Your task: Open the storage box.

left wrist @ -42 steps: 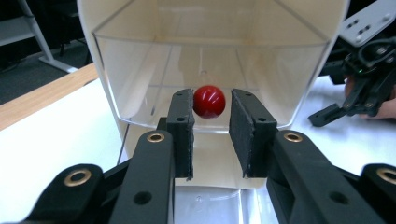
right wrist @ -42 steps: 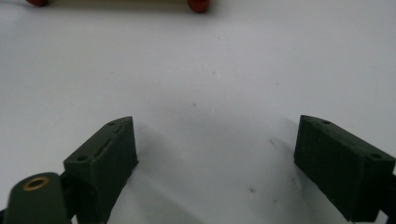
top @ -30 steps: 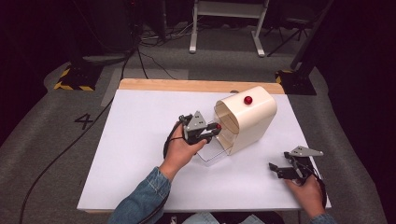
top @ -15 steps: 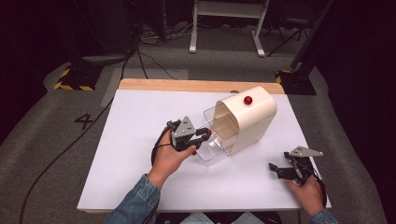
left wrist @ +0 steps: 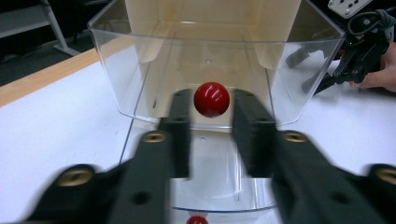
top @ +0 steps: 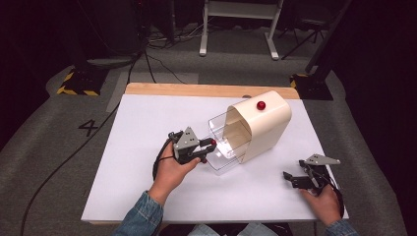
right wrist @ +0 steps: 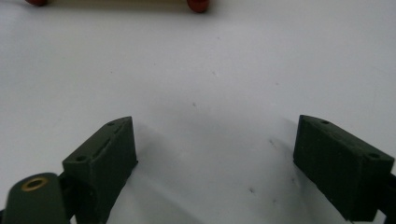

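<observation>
A cream box (top: 263,129) with a red knob on top (top: 260,105) stands right of the table's middle. A clear plastic drawer (top: 222,147) sticks partly out of its open front, toward me and to the left. My left gripper (top: 210,148) is shut on the drawer's red ball knob (top: 213,142). In the left gripper view the red ball knob (left wrist: 211,99) sits between the two black pads (left wrist: 180,126) in front of the clear drawer wall (left wrist: 116,70). My right gripper (top: 291,178) rests open on the table at the front right, with nothing between its fingers (right wrist: 100,158).
The white tabletop (top: 147,123) has free room to the left and front. A wooden strip (top: 196,90) runs along its far edge. Two red feet (right wrist: 198,4) of the box show at the top of the right gripper view. Cables trail on the grey floor beyond.
My left gripper has drawn back toward me and to the left, with the red knob in it. The clear drawer has slid farther out of the cream box. The right gripper has stayed put.
</observation>
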### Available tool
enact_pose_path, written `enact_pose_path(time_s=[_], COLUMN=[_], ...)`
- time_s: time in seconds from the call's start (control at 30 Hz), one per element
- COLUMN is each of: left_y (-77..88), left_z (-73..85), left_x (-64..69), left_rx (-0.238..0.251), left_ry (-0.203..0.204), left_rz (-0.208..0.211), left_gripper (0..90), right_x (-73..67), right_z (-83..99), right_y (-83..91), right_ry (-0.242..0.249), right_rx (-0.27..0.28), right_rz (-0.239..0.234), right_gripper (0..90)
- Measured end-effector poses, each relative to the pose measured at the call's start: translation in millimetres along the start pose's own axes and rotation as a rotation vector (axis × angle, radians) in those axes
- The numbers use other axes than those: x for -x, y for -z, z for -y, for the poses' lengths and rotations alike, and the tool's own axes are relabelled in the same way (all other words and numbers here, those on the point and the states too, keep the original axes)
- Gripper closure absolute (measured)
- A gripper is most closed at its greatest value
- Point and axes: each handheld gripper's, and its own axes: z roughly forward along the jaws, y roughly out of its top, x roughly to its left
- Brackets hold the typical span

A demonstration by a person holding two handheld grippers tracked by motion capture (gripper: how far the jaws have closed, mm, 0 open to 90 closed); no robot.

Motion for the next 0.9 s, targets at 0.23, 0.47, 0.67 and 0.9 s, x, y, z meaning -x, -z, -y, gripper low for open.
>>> enact_pose_path(time_s=[0.23, 0.47, 0.67, 0.9], left_y=[4.5, 32.8, 64.3, 97.0], left_z=[9.5, 18.5, 25.6, 36.3], left_x=[1.0, -2.9, -4.9, -8.7], left_rx=[-0.031, -0.053, -0.063, -0.093], left_ry=[0.007, 0.011, 0.026, 0.018], left_rz=[-0.023, -0.09, -0.135, -0.161], left_gripper=[53.1, 47.1, 44.1, 37.9], right_x=[0.3, 0.4, 0.7, 0.9], right_z=[-0.1, -0.5, -0.8, -0.9], right_y=[0.0, -0.1, -0.1, -0.1], right_ry=[0.0, -0.002, -0.004, -0.004], right_rx=[-0.001, -0.003, -0.005, -0.006], right_rz=[-0.001, -0.003, -0.007, -0.009], right_gripper=[13.4, 13.4, 13.4, 13.5])
